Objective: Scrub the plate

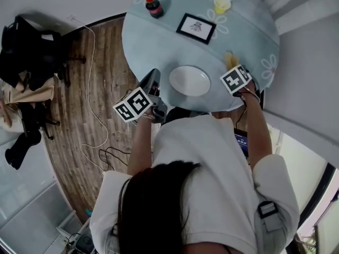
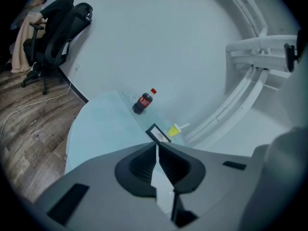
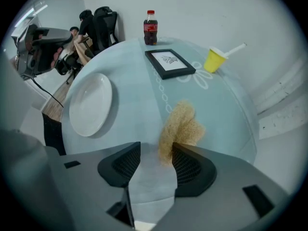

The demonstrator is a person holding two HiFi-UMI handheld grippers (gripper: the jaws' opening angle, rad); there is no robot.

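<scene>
Two hand-held grippers at the near edge of a round pale-blue desk [image 1: 159, 41] printed with white flowers. At far left, left hand-held gripper [image 2: 157, 148], aimed across the desk, jaws closed tip to tip with nothing between them. Beyond it, toward the far side, dark cola bottle with red cap [image 1: 154, 6], upright. Near the front edge, between both grippers, round white plate [image 1: 189, 81], lying flat, touched by neither. Behind the plate, black-framed picture [image 1: 196, 27], flat on the desk; further right, yellow cup with white straw [image 1: 222, 4]. At right, tan fibrous scrubbing pad [image 3: 183, 126] on the desk, apart from the plate. Over it, right hand-held gripper [image 3: 156, 148], pointing steeply down, jaws spread wide, pad's near end just inside the right-hand jaw, not pinched.
</scene>
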